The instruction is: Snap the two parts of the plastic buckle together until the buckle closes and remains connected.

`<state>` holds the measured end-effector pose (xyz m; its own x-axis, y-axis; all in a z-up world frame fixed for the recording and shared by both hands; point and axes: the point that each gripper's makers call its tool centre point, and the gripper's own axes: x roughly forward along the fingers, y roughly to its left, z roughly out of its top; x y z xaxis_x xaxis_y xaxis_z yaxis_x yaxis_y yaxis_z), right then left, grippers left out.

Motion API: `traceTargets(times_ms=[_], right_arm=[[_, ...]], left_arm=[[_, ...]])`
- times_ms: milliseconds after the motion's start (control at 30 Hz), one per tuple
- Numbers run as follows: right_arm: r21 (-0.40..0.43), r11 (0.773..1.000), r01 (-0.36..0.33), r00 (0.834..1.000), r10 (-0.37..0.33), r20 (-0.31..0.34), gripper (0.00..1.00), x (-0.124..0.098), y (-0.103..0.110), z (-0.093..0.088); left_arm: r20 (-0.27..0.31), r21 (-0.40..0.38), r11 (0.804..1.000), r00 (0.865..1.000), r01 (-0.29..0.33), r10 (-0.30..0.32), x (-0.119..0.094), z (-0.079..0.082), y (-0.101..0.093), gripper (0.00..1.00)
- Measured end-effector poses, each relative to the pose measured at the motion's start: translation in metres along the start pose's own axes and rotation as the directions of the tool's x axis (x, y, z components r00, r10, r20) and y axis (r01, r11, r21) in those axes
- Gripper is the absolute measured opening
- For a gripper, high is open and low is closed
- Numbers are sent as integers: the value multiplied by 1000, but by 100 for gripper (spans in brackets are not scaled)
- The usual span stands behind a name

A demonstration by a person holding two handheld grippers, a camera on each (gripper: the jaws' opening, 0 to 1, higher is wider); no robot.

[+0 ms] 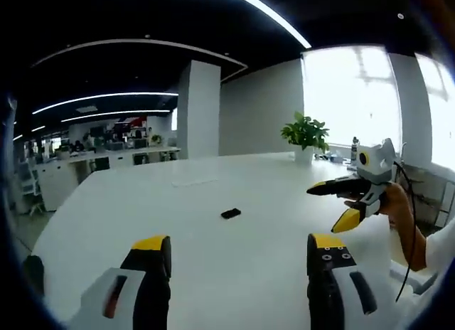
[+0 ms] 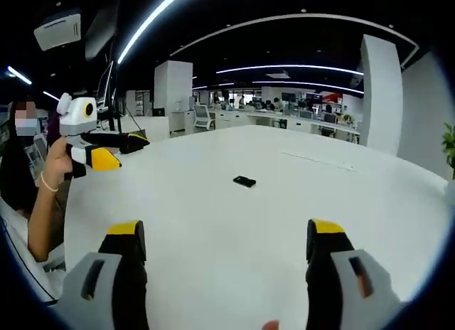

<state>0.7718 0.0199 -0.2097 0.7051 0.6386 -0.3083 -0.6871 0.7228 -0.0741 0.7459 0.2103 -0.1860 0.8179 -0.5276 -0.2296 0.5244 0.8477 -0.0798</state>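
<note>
A small black plastic buckle [image 1: 230, 213] lies flat on the white table [image 1: 178, 223], alone near the middle; it is too small to tell whether its two parts are joined. My left gripper [image 1: 239, 248] hovers open just short of the buckle, with nothing between its yellow-tipped jaws. In the left gripper view the right gripper [image 1: 330, 205] comes in from the right, held in a hand, open and empty. From the right gripper view the buckle [image 2: 244, 181] lies ahead of my right gripper [image 2: 226, 234], well apart from it. The left gripper [image 2: 126, 151] is raised at the left, open.
A potted plant [image 1: 306, 134] stands at the table's far edge by bright windows. A faint flat sheet [image 1: 193, 181] lies farther back on the table. A person's arm [image 2: 44, 202] is at the table edge [image 2: 71, 223]. Office desks and a white pillar [image 1: 199, 109] stand beyond.
</note>
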Motion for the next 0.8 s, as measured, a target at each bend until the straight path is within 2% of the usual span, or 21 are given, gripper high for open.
traceTargets(times_ms=[100, 200, 333, 533, 800], right_arm=[[-1, 1000, -1, 1000, 1, 27, 95, -8, 5, 5], [7, 1000, -5, 999, 5, 43, 95, -14, 10, 7], [-8, 1000, 6, 998, -5, 55, 100, -27, 16, 10], [-33, 998, 62, 996, -60, 71, 100, -47, 15, 13], [-18, 995, 97, 991, -95, 95, 100, -72, 19, 12]], left_arm=[[32, -5, 1000, 999, -30, 30, -10, 5, -3, 80], [52, -10, 999, 998, -30, 31, -20, 6, -10, 81], [63, 9, 999, 997, -53, 52, -31, 5, -11, 89], [65, 1, 996, 994, -88, 88, -47, 1, -10, 90], [88, 9, 997, 993, -79, 78, -62, 4, -18, 91]])
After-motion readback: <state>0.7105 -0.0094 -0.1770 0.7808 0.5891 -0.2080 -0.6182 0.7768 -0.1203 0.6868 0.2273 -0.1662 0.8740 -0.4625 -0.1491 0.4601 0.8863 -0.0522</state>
